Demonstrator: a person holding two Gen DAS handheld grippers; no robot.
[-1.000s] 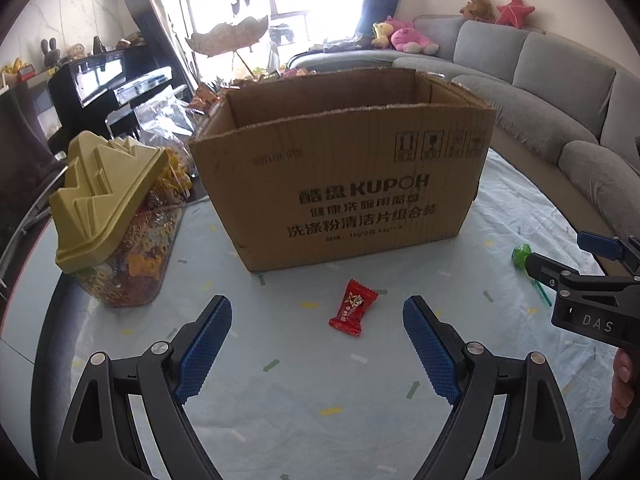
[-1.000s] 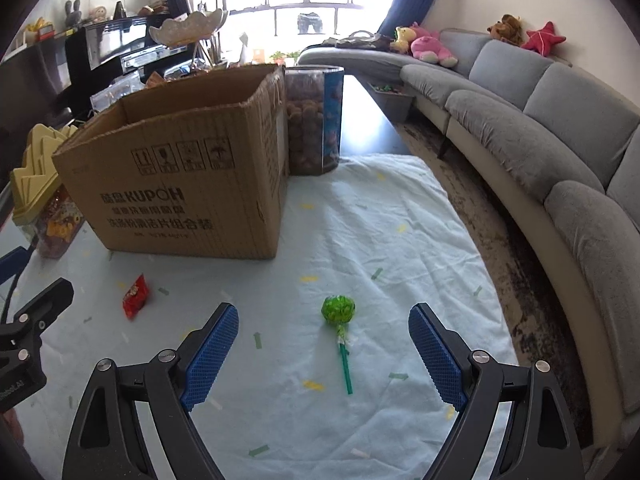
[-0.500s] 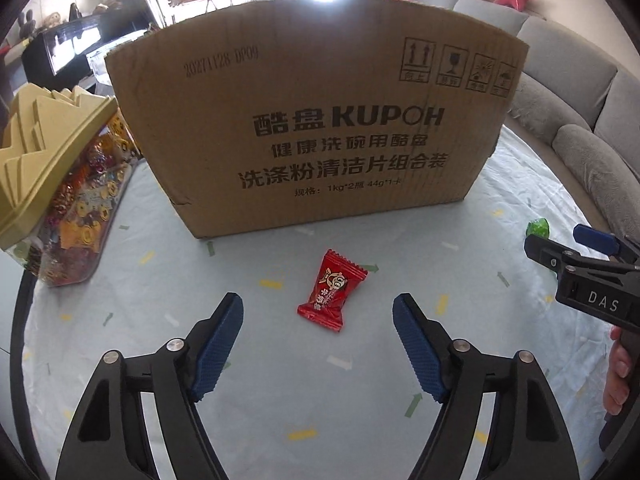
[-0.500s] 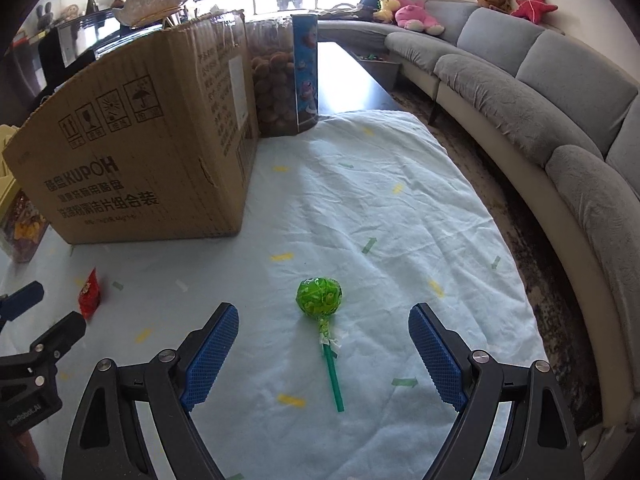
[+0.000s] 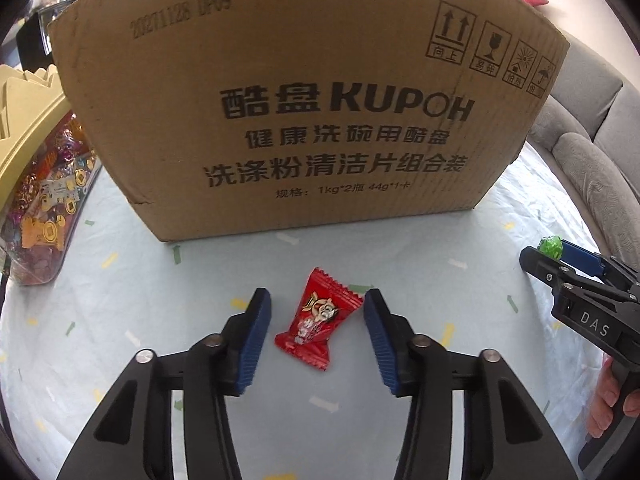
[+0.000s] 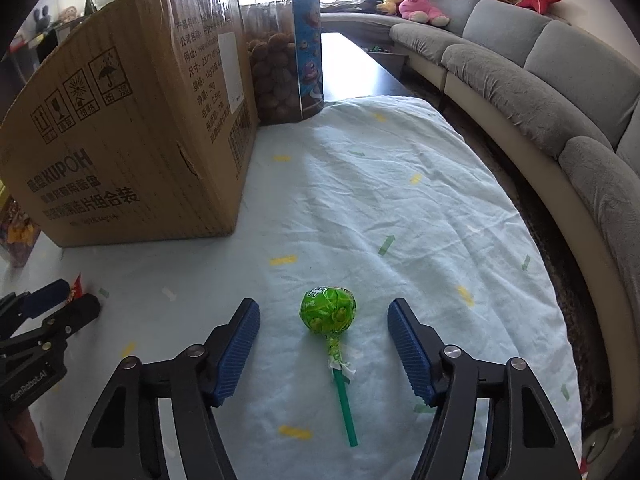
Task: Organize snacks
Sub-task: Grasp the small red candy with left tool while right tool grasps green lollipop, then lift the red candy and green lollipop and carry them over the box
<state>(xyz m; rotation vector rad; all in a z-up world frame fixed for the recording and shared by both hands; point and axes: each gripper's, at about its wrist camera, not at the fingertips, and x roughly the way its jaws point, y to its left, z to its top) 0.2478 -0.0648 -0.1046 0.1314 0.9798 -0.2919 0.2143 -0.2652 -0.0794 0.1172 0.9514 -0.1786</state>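
A: Where do the snacks lie?

B: The red candy packet (image 5: 317, 317) lies flat on the cloth-covered table (image 6: 400, 208), just in front of the cardboard box (image 5: 304, 92), toward the table's near edge; the green lollipop (image 6: 328, 312) lies further toward the table's right side, head toward the box and stick (image 6: 344, 404) pointing back at the near edge.

A: And the tongs?

B: The left gripper (image 5: 316, 302) has just been closing, with the packet between its jaws; the right pad (image 5: 376, 336) looks to be at the wrapper's corner, the left pad stands clear, so nothing is clamped yet; the right gripper (image 6: 323, 307) has also been narrowing, its jaws apart either side of the lollipop head, touching neither side.

A: How will they handle?

B: Both look very light; the packet is crinkly film, probably slick and soft at its sealed ends, so I would pinch across its filled middle; the lollipop head seems hard and round under loose wrapper, apt to roll or slip; squeeze squarely on the head, since the thin stick would likely pivot.
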